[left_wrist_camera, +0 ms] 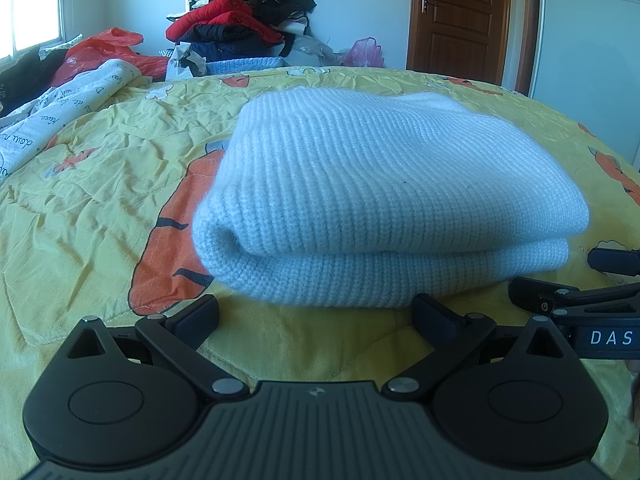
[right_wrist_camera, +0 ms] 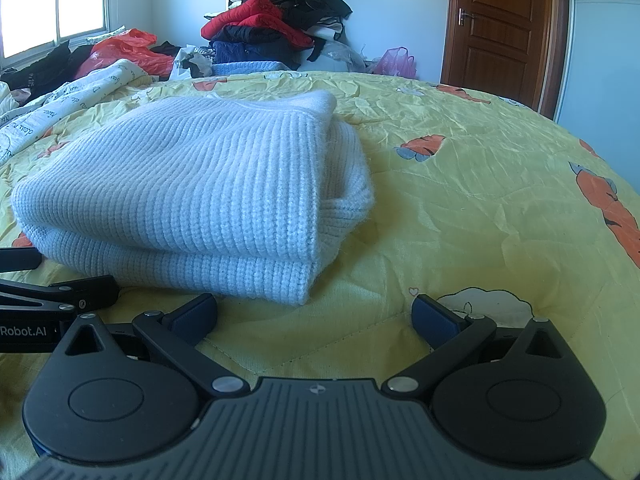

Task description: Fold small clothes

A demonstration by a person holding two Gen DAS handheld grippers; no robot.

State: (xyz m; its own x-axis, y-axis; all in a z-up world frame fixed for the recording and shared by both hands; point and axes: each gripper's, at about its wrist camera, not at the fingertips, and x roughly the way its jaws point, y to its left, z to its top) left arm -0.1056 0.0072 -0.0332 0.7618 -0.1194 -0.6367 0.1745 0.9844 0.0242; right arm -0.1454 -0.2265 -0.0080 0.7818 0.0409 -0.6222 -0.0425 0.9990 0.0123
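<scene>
A: From the left wrist view, how far along does the folding look?

B: Nearly finished, I'd judge. The white knit sweater [left_wrist_camera: 384, 200] lies on the yellow bedspread [left_wrist_camera: 100, 200] as a compact bundle, doubled over with its rounded fold edge facing the camera. No sleeve or loose hem shows. What's left may be only tidying, or a next garment; that pile of clothes [left_wrist_camera: 240, 20] sits well beyond the bed.

A: And the left gripper [left_wrist_camera: 316, 316]?

B: Low over the bedspread, level, just short of the sweater's near edge, not touching it. Its fingers [left_wrist_camera: 200, 316] are spread wide and hold nothing. The right gripper [left_wrist_camera: 560, 300] pokes in at the right edge.

A: The right wrist view?

B: Same bundle [right_wrist_camera: 192, 196], to the left of centre, two layers stacked, the corner slightly uneven. The right gripper [right_wrist_camera: 316, 316] hovers beside that near corner, fingers [right_wrist_camera: 436, 316] spread apart, empty, pointing mostly at bare bedspread [right_wrist_camera: 480, 200]. The left gripper [right_wrist_camera: 60, 296] shows at the left edge.
</scene>
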